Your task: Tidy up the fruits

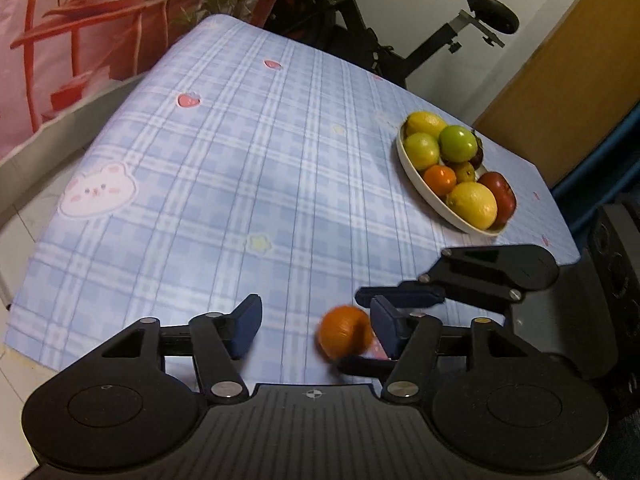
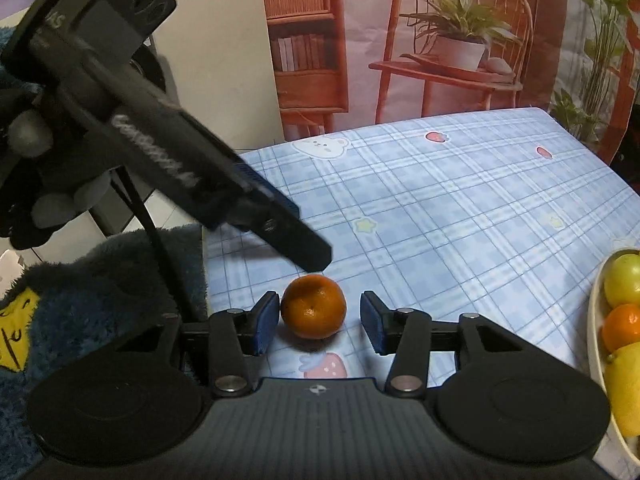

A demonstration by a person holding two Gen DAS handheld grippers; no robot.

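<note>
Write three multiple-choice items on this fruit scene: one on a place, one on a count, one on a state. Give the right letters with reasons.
1. Where is the loose orange?
A. In the bowl
B. On the tablecloth between the right gripper's fingers
C. On the floor

2. How many red apples show in the bowl in the left wrist view?
A. One
B. Three
C. None

3. How does the right gripper stand?
A. Shut on the orange
B. Open around the orange
C. Shut with nothing in it

Answers:
1 B: it sits on the checked cloth, between the blue pads.
2 A: one red apple lies at the bowl's near end.
3 B: a gap shows beside the right pad.
</note>
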